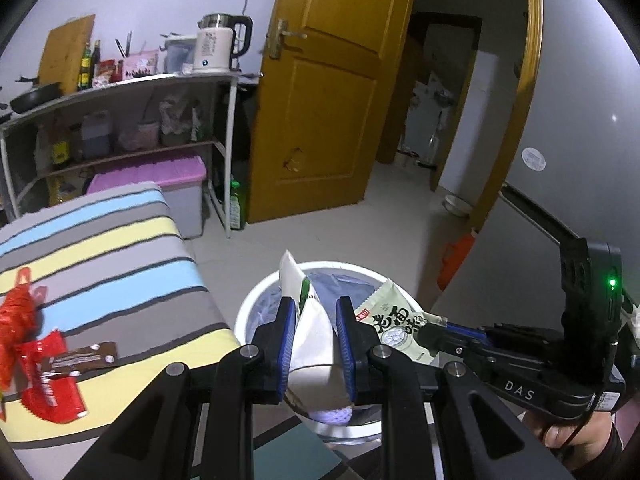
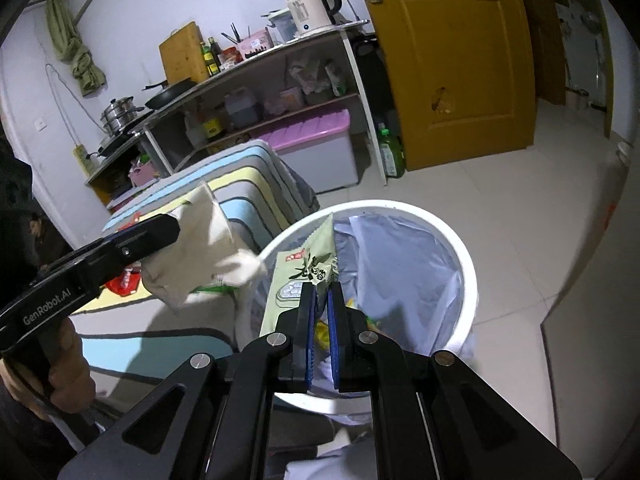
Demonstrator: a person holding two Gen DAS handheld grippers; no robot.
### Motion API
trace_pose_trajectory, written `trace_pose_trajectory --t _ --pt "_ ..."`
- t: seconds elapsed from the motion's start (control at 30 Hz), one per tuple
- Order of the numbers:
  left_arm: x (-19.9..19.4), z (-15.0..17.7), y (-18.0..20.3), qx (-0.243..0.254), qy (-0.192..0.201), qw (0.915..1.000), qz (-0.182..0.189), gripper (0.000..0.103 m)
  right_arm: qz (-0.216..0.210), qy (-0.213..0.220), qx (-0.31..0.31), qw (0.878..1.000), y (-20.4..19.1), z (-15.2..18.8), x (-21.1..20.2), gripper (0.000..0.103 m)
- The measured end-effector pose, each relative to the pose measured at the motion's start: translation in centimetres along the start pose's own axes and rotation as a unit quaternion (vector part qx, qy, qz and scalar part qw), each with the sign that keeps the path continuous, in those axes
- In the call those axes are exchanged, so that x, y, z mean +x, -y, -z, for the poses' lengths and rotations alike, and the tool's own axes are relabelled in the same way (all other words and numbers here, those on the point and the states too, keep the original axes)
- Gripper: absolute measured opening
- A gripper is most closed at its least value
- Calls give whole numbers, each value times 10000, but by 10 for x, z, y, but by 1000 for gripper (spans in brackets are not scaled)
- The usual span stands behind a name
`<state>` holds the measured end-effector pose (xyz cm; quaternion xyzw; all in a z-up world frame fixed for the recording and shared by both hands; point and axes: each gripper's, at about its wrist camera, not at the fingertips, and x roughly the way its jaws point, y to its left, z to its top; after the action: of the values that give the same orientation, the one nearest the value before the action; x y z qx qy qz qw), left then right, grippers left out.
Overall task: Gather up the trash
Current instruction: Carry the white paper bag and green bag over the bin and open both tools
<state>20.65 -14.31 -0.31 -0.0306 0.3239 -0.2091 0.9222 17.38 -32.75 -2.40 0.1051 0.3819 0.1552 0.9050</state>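
dim indoor lt | fisheye warp + dark corners | slight blur

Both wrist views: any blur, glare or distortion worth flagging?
Left wrist view: strong fisheye bend on the door, dark vignette corners, dim bluish light; the white bag in the left gripper is sharp. Right wrist view: same bend and vignette, shelf tilted; the green packet in the right gripper is readable over the bin.
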Motion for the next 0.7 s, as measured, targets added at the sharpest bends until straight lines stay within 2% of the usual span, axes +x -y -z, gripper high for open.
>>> trace_pose_trajectory --t 0.17,0.23,0.7 --pt "12 4 -4 -14 -136 9999 39 21 140 -188 47 9997 7 2 12 10" --pt "13 5 -6 5 -154 9999 28 21 197 -206 42 9996 7 3 15 18" --pt "-28 15 -31 -219 111 9994 -237 21 -72 61 -224 9997 -25 -1 -1 18"
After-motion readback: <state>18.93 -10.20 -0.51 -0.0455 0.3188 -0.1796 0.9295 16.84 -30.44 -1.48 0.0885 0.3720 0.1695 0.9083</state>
